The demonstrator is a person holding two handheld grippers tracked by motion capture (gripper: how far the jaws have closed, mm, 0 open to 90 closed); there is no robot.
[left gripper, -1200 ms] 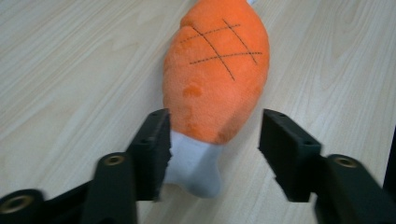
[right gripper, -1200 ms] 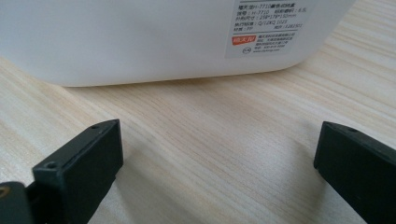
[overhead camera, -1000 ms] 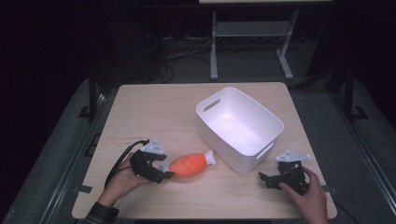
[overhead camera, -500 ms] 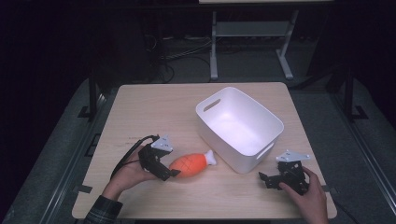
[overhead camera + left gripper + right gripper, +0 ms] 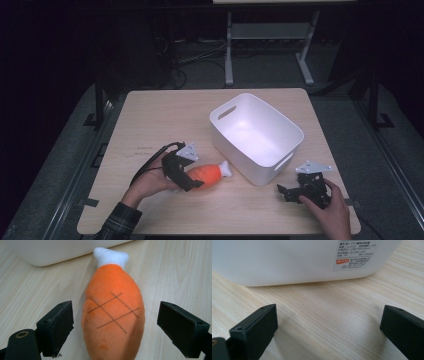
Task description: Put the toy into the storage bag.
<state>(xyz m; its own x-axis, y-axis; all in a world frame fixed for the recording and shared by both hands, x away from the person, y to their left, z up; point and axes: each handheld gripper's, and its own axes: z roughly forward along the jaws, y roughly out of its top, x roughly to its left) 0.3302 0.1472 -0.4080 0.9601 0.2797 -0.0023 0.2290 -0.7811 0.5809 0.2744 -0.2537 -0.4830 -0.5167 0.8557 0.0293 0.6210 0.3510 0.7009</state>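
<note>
Fingers (image 5: 56, 327) of left gripper (image 5: 187, 177) wide, just opened, straddling orange plush drumstick toy (image 5: 113, 317) at frame centre, its long axis w/ white tip pointing straight away.

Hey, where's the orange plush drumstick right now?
In the high view the drumstick lies on the table's near left part, between the open left gripper jaws, its white tip toward the white tub.

An orange plush drumstick (image 5: 113, 320) (white tip, dark stitched crosshatch) beside a white tub (image 5: 256, 135).
</note>
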